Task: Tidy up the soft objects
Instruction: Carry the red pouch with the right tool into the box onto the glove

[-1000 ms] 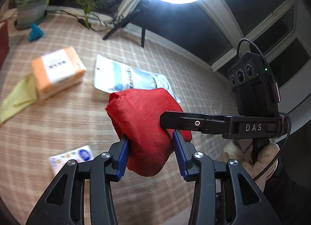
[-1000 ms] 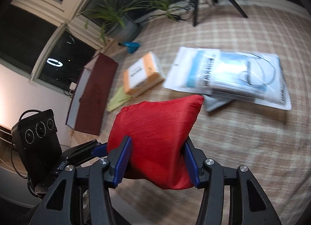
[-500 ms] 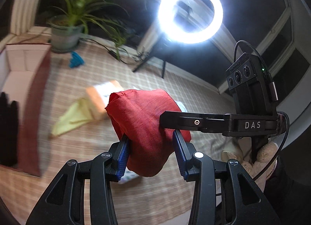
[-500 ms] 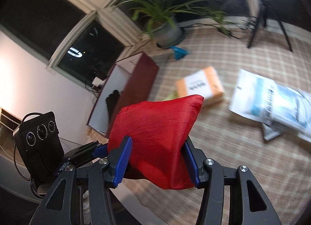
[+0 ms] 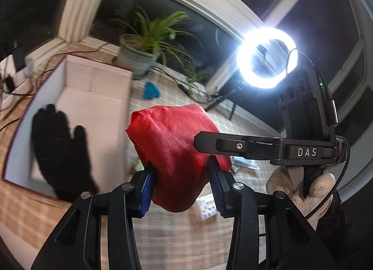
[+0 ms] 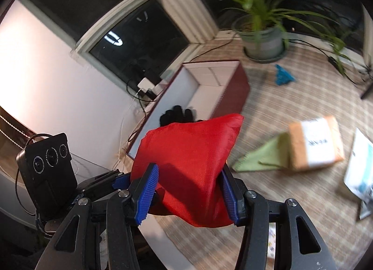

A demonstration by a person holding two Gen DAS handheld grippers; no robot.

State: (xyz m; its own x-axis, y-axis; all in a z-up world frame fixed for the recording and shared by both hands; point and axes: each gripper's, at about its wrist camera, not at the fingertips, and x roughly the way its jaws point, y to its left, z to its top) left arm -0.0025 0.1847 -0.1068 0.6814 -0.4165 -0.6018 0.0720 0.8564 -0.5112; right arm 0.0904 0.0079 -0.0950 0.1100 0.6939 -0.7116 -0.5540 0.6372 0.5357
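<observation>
The open box (image 5: pixel 93 97) now fills view behind the gripped red pouch (image 5: pixel 172 153).

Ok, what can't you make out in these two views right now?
- Left wrist view: the red bag hides the floor behind it; the small patterned pack is half hidden by it.
- Right wrist view: the black glove in the box is mostly behind the bag.
- Right wrist view: the orange pack is blurred, its label unreadable.
- Right wrist view: the white packet is cut off by the edge.
- What fills the bag: hidden by its fabric.
</observation>
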